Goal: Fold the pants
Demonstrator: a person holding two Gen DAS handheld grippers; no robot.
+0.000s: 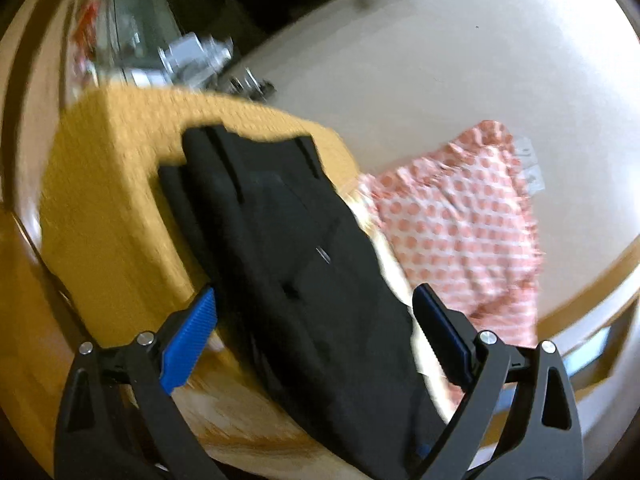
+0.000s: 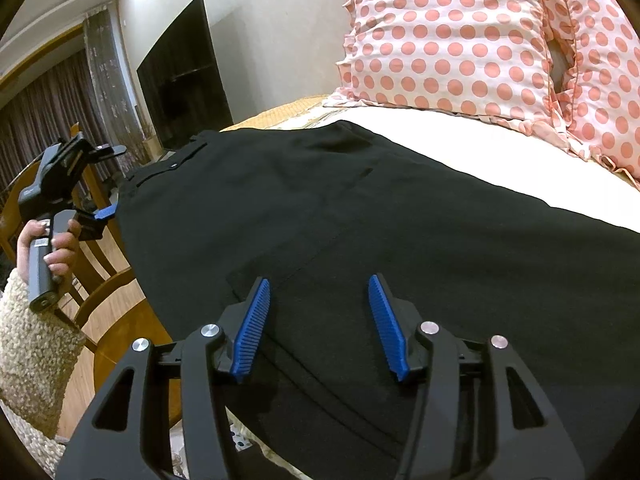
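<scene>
1. The black pants [image 2: 340,220] lie spread flat on a bed with a white sheet [image 2: 460,136]. The waistband end lies toward the dark TV screen [image 2: 184,80], and the cloth runs back under the right gripper.
2. The right gripper [image 2: 320,316] hangs just above the pants with its jaws wide apart. Nothing is between them, and I cannot tell whether the blue pads [image 2: 252,332] touch the cloth.
3. The left gripper [image 1: 316,332] also has its jaws wide apart, one pad on each side of the pants' width, gripping nothing. From the left wrist view it looks down the length of the pants [image 1: 288,248].
4. In the right wrist view the left gripper [image 2: 100,184] sits off the waistband end of the pants. A hand [image 2: 52,248] in a fuzzy cream sleeve [image 2: 32,340] grips its handle.
5. A pink dotted pillow [image 2: 460,32] rests on the sheet on the far side of the pants. A yellow mat [image 1: 112,184] lies under their waistband end.
6. The left wrist view is smeared with blur, so the shiny things beyond the mat are hard to make out. Both views cut the pants off at the bottom edge.
</scene>
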